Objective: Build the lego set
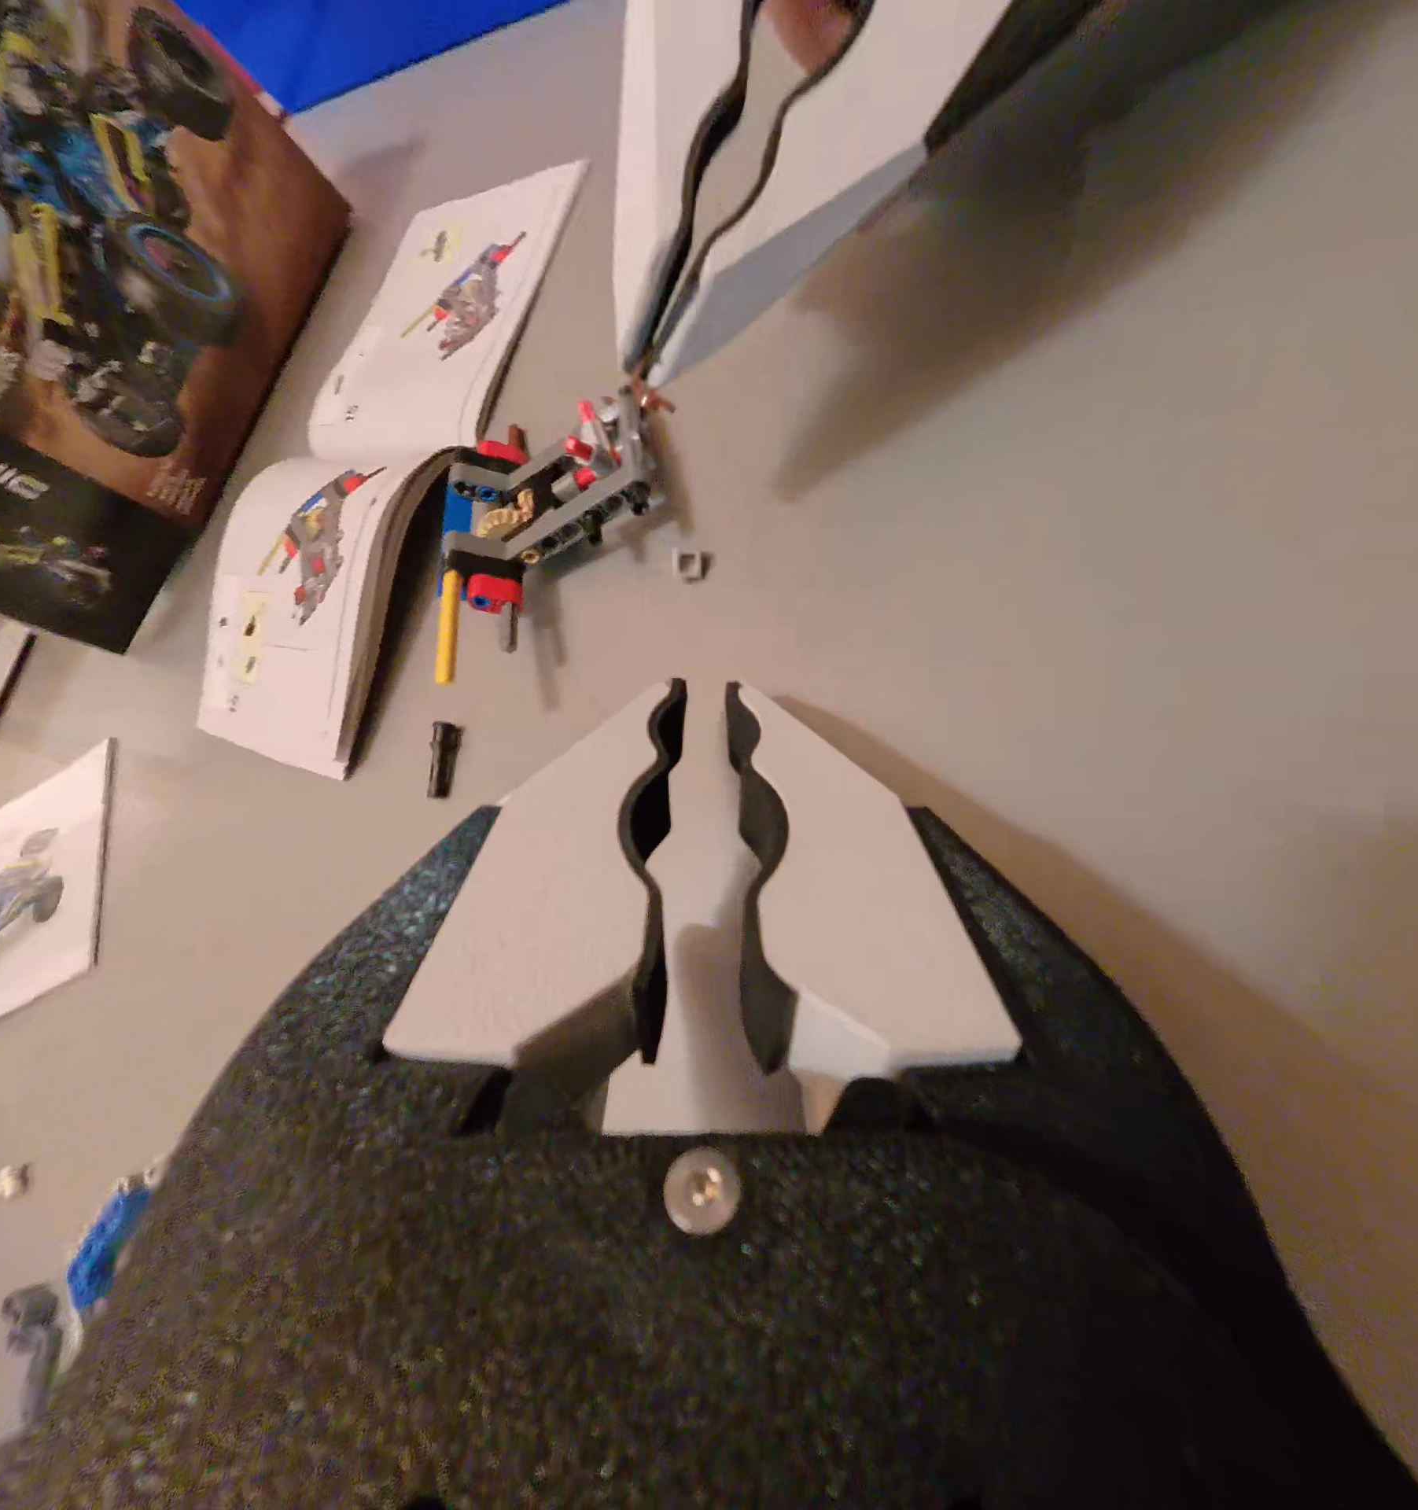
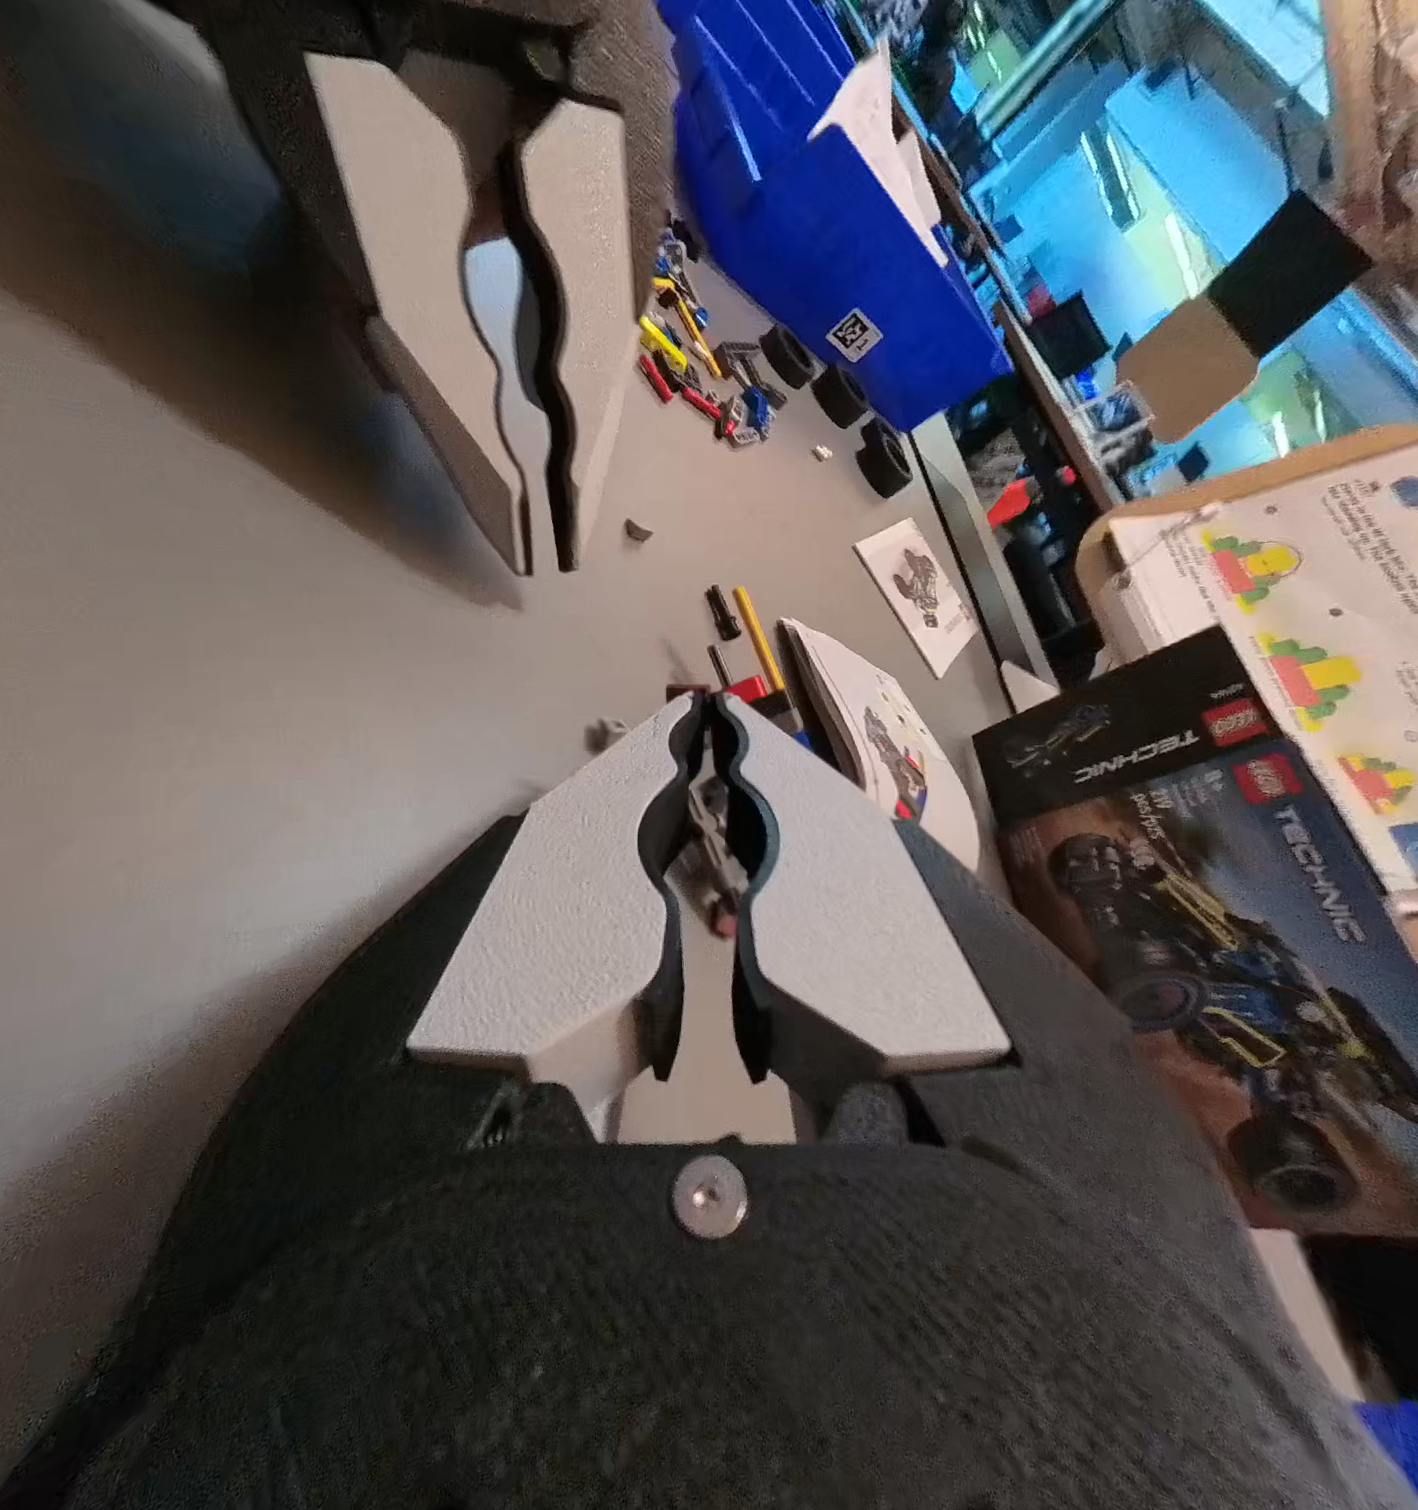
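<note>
A part-built lego assembly (image 1: 554, 507) of grey beams, red connectors, a tan gear and a yellow axle (image 1: 446, 625) lies on the grey table beside the open instruction booklet (image 1: 444, 327). My right gripper (image 1: 642, 377) comes down from the top and is shut on a small red piece (image 1: 653, 399) at the assembly's far end. In the right wrist view its tips (image 2: 705, 704) are pinched together and the assembly (image 2: 713, 850) shows through the gap behind them. My left gripper (image 1: 705, 693) is empty with a narrow gap, a short way in front of the assembly; it also shows in the right wrist view (image 2: 546, 564).
A small grey piece (image 1: 693, 564) and a black pin (image 1: 444, 758) lie loose near the assembly. The lego box (image 1: 117, 286) and a leaflet (image 1: 27, 891) lie to the left. A pile of loose parts (image 2: 705, 359), black tyres (image 2: 840, 392) and a blue bin (image 2: 836, 270) sit farther off. Some 7 centimetres of space lies between my two pairs of fingers. The black pin (image 1: 444, 758) lies around 8 centimetres away from my left fingertips. Look for it in the right wrist view (image 2: 723, 607) too.
</note>
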